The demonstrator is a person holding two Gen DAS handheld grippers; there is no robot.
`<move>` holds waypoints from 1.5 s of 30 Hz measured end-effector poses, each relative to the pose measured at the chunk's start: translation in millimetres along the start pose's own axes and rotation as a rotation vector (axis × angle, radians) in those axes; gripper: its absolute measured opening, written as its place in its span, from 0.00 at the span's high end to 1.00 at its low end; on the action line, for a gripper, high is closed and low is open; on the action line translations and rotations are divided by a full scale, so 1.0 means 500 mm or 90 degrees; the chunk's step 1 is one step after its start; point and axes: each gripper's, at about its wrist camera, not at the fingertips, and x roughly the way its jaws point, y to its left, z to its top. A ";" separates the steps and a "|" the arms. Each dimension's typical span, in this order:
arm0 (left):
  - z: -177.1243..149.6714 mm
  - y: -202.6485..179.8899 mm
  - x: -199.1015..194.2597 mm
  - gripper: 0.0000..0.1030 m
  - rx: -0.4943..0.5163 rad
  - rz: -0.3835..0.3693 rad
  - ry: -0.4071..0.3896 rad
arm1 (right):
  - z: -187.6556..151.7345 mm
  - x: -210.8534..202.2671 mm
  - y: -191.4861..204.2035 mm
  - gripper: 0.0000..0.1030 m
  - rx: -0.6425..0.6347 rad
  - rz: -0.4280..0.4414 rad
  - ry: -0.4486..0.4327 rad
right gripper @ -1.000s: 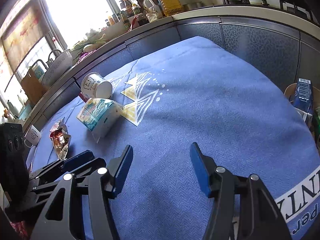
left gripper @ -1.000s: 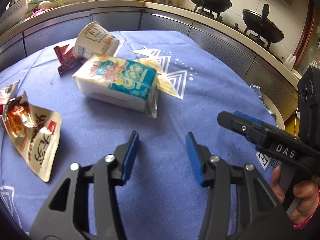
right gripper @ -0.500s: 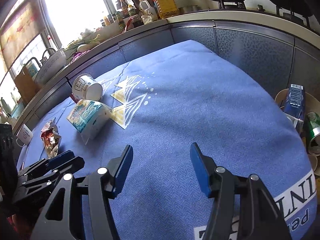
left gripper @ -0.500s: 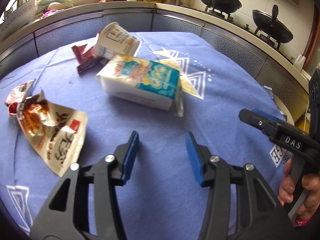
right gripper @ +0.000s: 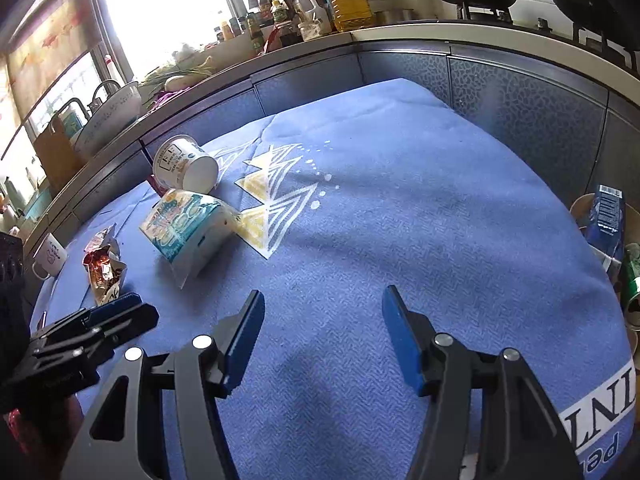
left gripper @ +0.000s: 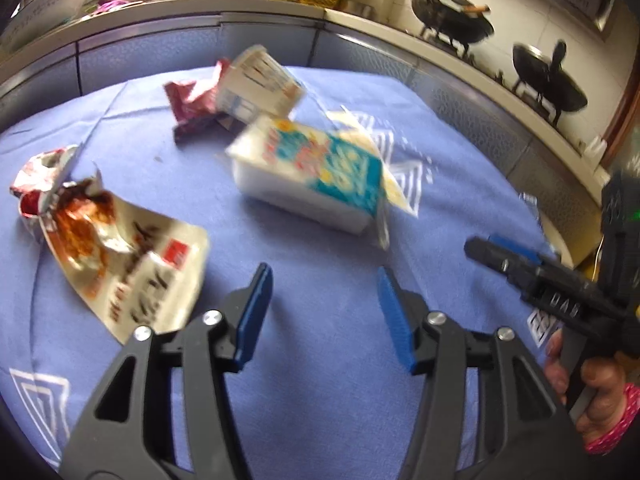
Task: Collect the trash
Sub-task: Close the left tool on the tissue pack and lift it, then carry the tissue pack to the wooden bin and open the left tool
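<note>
A: Left wrist view, left to right: a torn snack bag [left gripper: 120,256] lies flat on the blue cloth [left gripper: 320,248], well left of the left gripper [left gripper: 324,314]. Behind it sit a crumpled red wrapper [left gripper: 188,104] and a paper cup [left gripper: 260,80] on its side, touching each other.

B: And the tissue pack [left gripper: 312,176]?

A: It lies in the middle, just in front of the cup and ahead of the left gripper's blue pads [left gripper: 256,312]. The jaws have just been widening; they stand apart with only cloth between them, gripping nothing. At far right the right gripper [left gripper: 500,254] shows side-on, a hand [left gripper: 592,396] around its handle.

B: What does the right wrist view give?

A: At far left, a white mug [right gripper: 50,258] stands by the table edge. Next come the left gripper [right gripper: 120,312], low down, then the snack bag [right gripper: 104,270], the cup [right gripper: 186,164] and the tissue pack [right gripper: 188,232]. The right gripper [right gripper: 324,336] hangs over bare cloth [right gripper: 400,208], jaws spread and empty, well apart from the trash.

B: Anything further right?

A: Past the table edge, a blue carton [right gripper: 608,216] and a green can [right gripper: 634,280] rest in a bin [right gripper: 580,204].
</note>
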 end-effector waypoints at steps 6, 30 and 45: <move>0.094 0.102 -0.013 0.49 -0.095 -0.003 -0.047 | 0.038 0.026 0.025 0.47 0.026 0.089 0.023; 0.128 0.028 0.077 0.83 -0.177 -0.260 0.057 | 0.037 -0.032 -0.034 0.84 0.112 0.236 0.026; 0.167 -0.502 0.284 0.83 0.057 -0.390 0.196 | -0.057 -0.284 -0.411 0.84 0.281 0.020 -0.125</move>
